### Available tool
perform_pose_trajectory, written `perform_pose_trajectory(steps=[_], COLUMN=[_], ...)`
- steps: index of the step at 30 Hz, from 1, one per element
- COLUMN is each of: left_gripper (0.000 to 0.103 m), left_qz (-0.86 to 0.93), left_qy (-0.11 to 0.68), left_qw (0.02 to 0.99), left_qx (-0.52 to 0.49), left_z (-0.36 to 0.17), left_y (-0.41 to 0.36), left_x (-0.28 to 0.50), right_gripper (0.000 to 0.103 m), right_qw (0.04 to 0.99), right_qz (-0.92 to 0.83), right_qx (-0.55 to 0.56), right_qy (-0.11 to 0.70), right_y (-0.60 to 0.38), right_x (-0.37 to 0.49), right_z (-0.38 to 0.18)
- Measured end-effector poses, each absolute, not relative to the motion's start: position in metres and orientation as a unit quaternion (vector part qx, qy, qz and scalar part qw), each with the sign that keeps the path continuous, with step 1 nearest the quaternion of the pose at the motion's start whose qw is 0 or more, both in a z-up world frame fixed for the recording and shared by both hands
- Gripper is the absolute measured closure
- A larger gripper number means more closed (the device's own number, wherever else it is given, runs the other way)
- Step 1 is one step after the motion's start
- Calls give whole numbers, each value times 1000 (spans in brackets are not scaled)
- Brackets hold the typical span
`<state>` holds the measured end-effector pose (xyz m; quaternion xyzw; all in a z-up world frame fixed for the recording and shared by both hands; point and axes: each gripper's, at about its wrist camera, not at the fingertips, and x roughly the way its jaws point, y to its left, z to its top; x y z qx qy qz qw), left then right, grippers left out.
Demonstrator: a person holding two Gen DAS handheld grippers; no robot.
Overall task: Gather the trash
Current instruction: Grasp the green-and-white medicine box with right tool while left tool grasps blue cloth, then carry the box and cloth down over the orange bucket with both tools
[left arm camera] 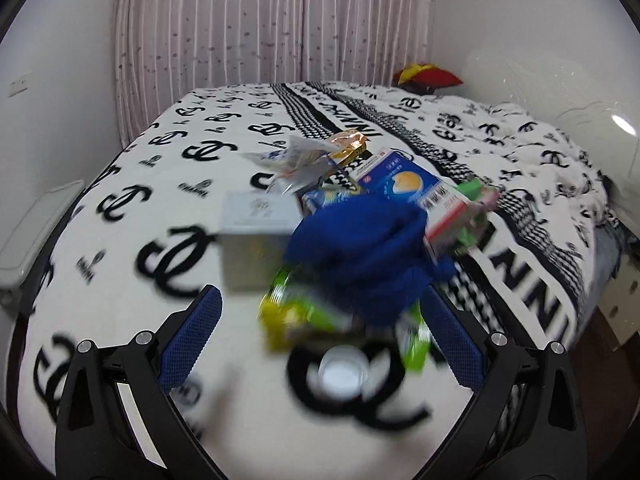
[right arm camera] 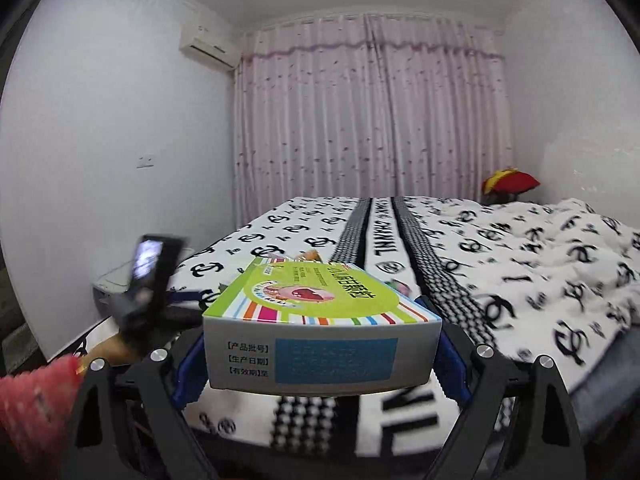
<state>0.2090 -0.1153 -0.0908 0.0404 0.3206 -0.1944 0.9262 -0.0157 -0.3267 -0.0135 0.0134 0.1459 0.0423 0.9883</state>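
Green-topped box point(right arm camera: 320, 320) clamped flat across right gripper point(right arm camera: 320, 344), lifted clear of bed point(right arm camera: 520, 264) for binning; left gripper point(left arm camera: 320, 336) spread wide, empty, over remaining trash pile point(left arm camera: 360, 216).

A bed point(right arm camera: 520, 248) is covered by a black-and-white blanket point(left arm camera: 160, 184). Pink curtains point(right arm camera: 368, 120) are drawn behind it. A red cushion point(right arm camera: 512, 182) is set at its far corner.

White walls point(right arm camera: 100, 120), pink curtain point(right arm camera: 368, 112), patterned bed point(right arm camera: 540, 260).
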Motion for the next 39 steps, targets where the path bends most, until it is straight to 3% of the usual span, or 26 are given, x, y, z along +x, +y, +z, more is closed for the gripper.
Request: perform_pose_trajectory(steps=[3,5,6,7,8,11,17,30,39], left_gripper=[6,13,22,49,65,72,76,76,76], left_qz=[-191,-179,-177,-189,-201,-213,-239,-277,-334], left_qy=[323,326,328,335,342,344,325,213,275], left_qw=[925,926,925,920,916,913,915,936,899], left_qx=[52,67,71,71,67,54,28,39,68], left_z=[-93,-94,-94,-94,-94,-87,-60,14,-37], left_y=[-138,-150,-154,-158,-160,-159,-141,-62,-30], left_x=[231,241,243,246,248,248,229,100,20], right_gripper=[14,14,14,14,14,14,14,14,14], right_qw=[988,988,988,987,987,987,987,989,978], right_qz=[31,29,29,27,25,24,27,46,88], right_qx=[20,24,25,26,25,30,40,10,-24], right_qy=[147,151,153,155,156,159,153,144,188], right_y=[-335,-339,-343,-344,-343,-345,-348,-316,-279], right_x=[-33,-38,-40,-42,-44,-46,-48,-68,-86], right_z=[-17,-21,-23,-26,-29,-36,-40,-31,-46])
